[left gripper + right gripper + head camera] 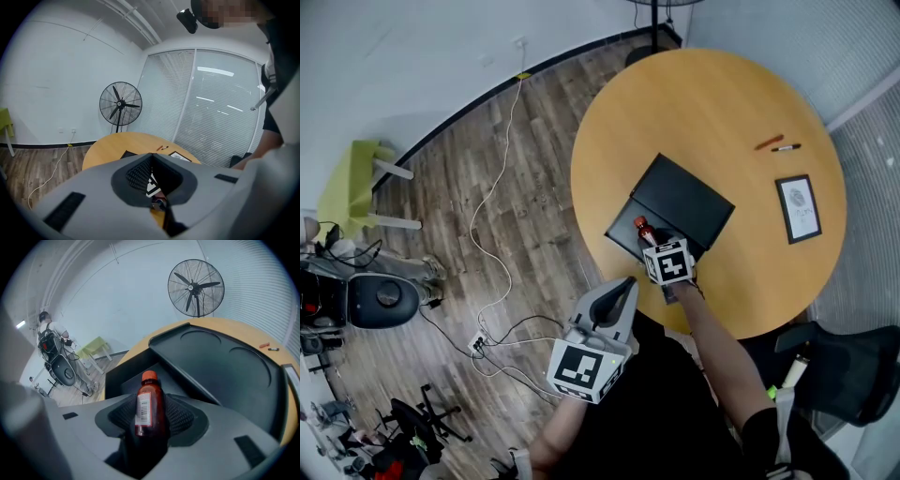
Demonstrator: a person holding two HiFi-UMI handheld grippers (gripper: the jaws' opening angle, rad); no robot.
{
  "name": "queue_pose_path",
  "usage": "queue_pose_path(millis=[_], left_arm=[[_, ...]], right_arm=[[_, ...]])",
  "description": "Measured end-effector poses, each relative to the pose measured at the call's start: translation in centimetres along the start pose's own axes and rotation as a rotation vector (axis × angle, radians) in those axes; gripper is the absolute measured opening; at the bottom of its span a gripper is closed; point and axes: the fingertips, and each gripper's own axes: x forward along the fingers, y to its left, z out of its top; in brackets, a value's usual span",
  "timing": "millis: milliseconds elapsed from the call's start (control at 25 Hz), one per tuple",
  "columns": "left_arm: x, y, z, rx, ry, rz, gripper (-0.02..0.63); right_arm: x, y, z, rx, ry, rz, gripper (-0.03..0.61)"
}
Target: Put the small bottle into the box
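My right gripper (pixel 652 244) (pixel 151 412) is shut on the small brown bottle (pixel 643 228) (pixel 149 404). The bottle has an orange cap and a white label, and stands upright between the pads. It hangs at the near edge of the black box (pixel 682 201) (pixel 220 364), over the open lower compartment (pixel 126 376), beside the raised lid. The box lies on the round wooden table (pixel 712 103). My left gripper (pixel 622 289) (pixel 151 156) is held back off the table's near edge, above the floor. Its jaws are together with nothing in them.
Two pens (pixel 778 143) and a framed picture (pixel 798 208) lie on the table's right side. A standing fan (pixel 196 286) is beyond the table. A black chair (pixel 839 370) stands at the right, and a cable (pixel 492 202) runs across the wooden floor.
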Motion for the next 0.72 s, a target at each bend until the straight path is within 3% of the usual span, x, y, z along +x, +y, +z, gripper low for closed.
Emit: queue_pose_path(millis=[720], left_arm=[[-1.9,-1.1,-0.4,0.009,-0.020,0.029,-0.003]], right_arm=[[-1.0,1.4,-0.5,-0.051,-0.025,0.008,0.229]])
